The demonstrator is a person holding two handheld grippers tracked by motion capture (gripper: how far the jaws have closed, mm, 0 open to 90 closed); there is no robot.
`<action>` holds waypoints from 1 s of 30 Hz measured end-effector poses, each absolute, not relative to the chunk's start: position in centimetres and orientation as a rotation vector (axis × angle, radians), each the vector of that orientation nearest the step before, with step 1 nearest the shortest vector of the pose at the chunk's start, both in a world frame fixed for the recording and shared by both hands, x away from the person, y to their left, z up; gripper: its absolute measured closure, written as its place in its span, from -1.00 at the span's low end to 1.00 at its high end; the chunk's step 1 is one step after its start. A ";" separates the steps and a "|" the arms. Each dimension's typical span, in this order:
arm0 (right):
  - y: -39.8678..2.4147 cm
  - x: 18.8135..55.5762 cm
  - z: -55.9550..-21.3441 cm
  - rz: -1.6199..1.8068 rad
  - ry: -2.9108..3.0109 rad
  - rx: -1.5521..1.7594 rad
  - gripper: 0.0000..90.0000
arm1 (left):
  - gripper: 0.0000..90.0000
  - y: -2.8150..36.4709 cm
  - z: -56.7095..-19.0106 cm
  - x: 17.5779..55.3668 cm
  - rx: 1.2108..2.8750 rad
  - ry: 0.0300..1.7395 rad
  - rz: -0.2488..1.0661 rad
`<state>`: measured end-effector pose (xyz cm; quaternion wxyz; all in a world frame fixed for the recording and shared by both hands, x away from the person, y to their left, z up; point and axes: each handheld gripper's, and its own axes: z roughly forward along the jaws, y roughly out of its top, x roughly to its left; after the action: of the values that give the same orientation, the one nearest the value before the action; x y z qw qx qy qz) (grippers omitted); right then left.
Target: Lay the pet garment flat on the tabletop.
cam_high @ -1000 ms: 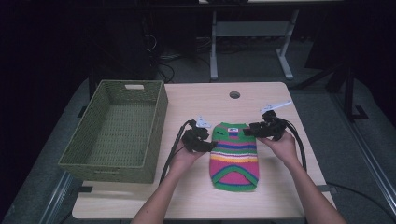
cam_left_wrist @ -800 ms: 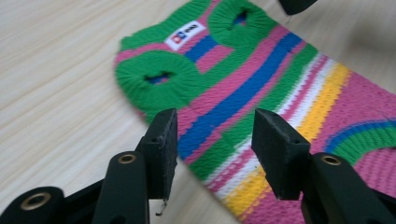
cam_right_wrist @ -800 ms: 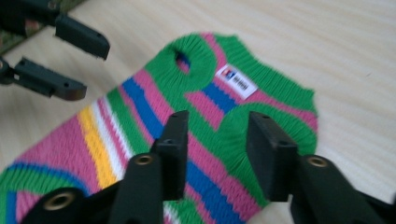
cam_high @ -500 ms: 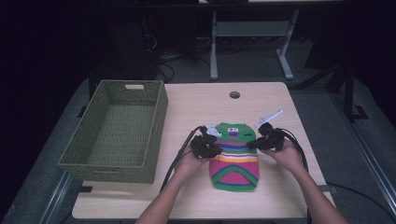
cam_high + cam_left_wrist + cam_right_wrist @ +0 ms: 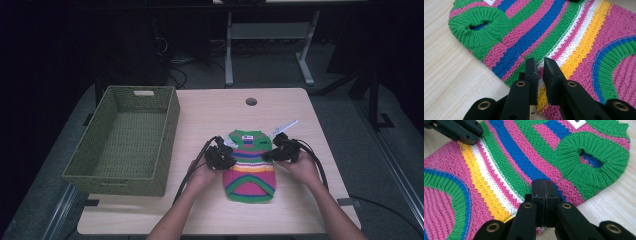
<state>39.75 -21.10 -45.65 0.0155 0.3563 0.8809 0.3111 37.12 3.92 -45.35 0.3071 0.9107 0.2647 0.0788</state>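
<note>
A small knitted sweater (image 5: 250,170) in green, pink, blue, yellow and white stripes lies flat on the wooden table (image 5: 210,112), collar end away from me. My left gripper (image 5: 227,159) is at its left edge, below the green sleeve hole (image 5: 481,26). Its jaws (image 5: 540,66) stand almost together, with the knit edge (image 5: 574,37) pinched between them. My right gripper (image 5: 268,155) is at the right edge, jaws (image 5: 542,186) pressed together on the hem of the sweater (image 5: 511,152). The left gripper (image 5: 461,130) also shows at the top left of the right gripper view.
A green woven basket (image 5: 169,127) stands empty on the left part of the table, close to the left hand. A round cable hole (image 5: 251,101) sits near the table's far edge. Black cables trail from both grippers toward the front edge.
Both grippers have moved from the sweater's collar end toward me along its sides, and now grip its left and right edges at mid-body.
</note>
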 end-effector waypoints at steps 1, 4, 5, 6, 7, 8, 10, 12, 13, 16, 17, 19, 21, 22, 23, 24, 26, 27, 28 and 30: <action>-21.1 39.8 -45.7 0.974 2.735 1.115 0.95 | 0.81 3.9 -45.4 37.1 2.407 0.700 0.212; -21.3 40.0 -45.8 0.987 2.722 1.138 0.90 | 0.81 4.0 -45.4 37.2 2.407 0.709 0.219; -21.3 40.0 -45.8 0.999 2.718 1.145 0.89 | 0.80 4.0 -45.3 37.2 2.409 0.710 0.220; -21.4 40.1 -45.9 1.004 2.718 1.147 0.89 | 0.78 4.0 -45.4 37.3 2.407 0.712 0.223; -21.4 40.1 -45.9 1.012 2.719 1.152 0.89 | 0.78 4.0 -45.4 37.2 2.408 0.709 0.223; -21.5 40.1 -46.0 1.024 2.715 1.160 0.88 | 0.78 4.0 -45.4 37.2 2.403 0.706 0.227; -21.7 40.1 -46.0 1.045 2.714 1.175 0.85 | 0.78 4.0 -45.4 37.1 2.405 0.702 0.234; -21.8 40.1 -46.0 1.055 2.715 1.191 0.79 | 0.76 4.0 -45.3 37.1 2.412 0.700 0.246; -21.9 40.1 -45.9 1.062 2.711 1.191 0.75 | 0.74 4.0 -45.2 37.0 2.411 0.700 0.249; -22.1 40.0 -45.8 1.128 2.710 1.204 0.75 | 0.72 4.0 -45.0 36.8 2.402 0.691 0.254; -22.0 39.9 -45.7 1.121 2.709 1.197 0.75 | 0.71 4.0 -44.9 36.8 2.398 0.693 0.255; -22.0 39.9 -45.5 1.128 2.709 1.185 0.74 | 0.71 4.2 -44.7 36.8 2.385 0.692 0.248; -22.1 39.9 -45.3 1.152 2.704 1.171 0.71 | 0.70 4.4 -44.4 36.7 2.369 0.695 0.241; -22.1 39.8 -45.2 1.175 2.695 1.178 0.69 | 0.69 4.5 -44.3 36.7 2.364 0.695 0.239; -22.2 39.8 -45.1 1.178 2.696 1.186 0.68 | 0.66 4.6 -44.1 36.7 2.359 0.700 0.237; -22.2 39.8 -45.1 1.182 2.691 1.181 0.66 | 0.64 4.7 -44.1 36.7 2.356 0.698 0.237; -22.4 39.8 -45.0 1.183 2.692 1.173 0.64 | 0.61 4.8 -43.9 36.6 2.339 0.693 0.242; -22.5 39.7 -45.0 1.181 2.691 1.173 0.61 | 0.58 4.9 -43.8 36.6 2.320 0.695 0.229; -22.6 39.7 -44.9 1.195 2.688 1.181 0.57 | 0.56 5.1 -43.6 36.6 2.310 0.686 0.221; -22.7 39.6 -44.8 1.198 2.683 1.176 0.50 | 0.54 5.3 -43.5 36.5 2.298 0.695 0.214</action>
<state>39.65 -22.73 -44.78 -0.0119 0.3714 0.8477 0.3786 36.52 5.28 -43.50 0.3574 0.8905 0.2692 0.0830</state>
